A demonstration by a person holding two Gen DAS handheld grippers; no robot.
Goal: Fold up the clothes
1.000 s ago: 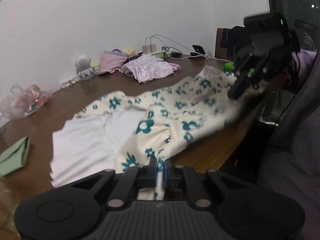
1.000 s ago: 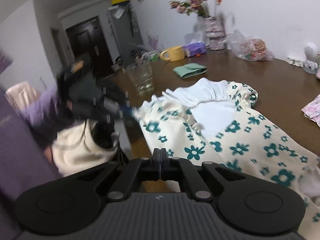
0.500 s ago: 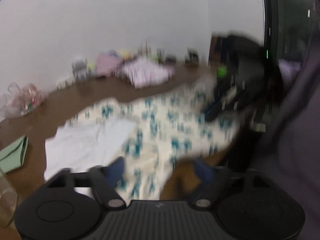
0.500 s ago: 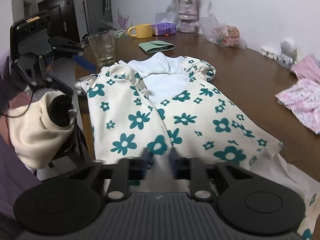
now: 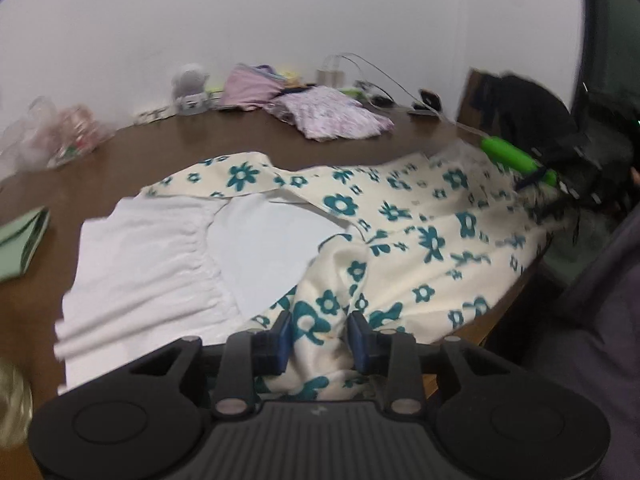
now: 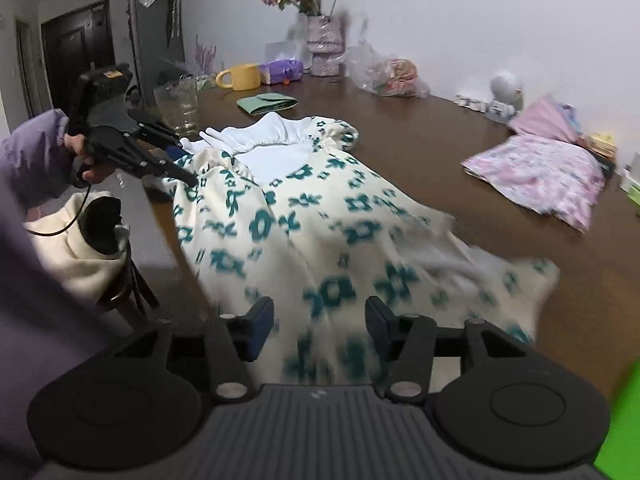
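While spread flat, soft floral dress [image 5: 400, 236], wooden table [image 5: 168, 148], both tools parted

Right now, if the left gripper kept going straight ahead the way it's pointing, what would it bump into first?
Probably the flowered dress. The left gripper is open, with the dress's teal-flower cloth already bunched between its fingers, so it would meet that fabric almost at once. How close exactly is hard to judge through the fisheye.

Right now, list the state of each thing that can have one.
Left tool: open, floral fabric between its fingers.
Right tool: open, over the hem.
Floral dress: spread flat on the table, unfolded.
Pink garment: folded.
Glass: upright, contents unclear.
Yellow mug: upright.
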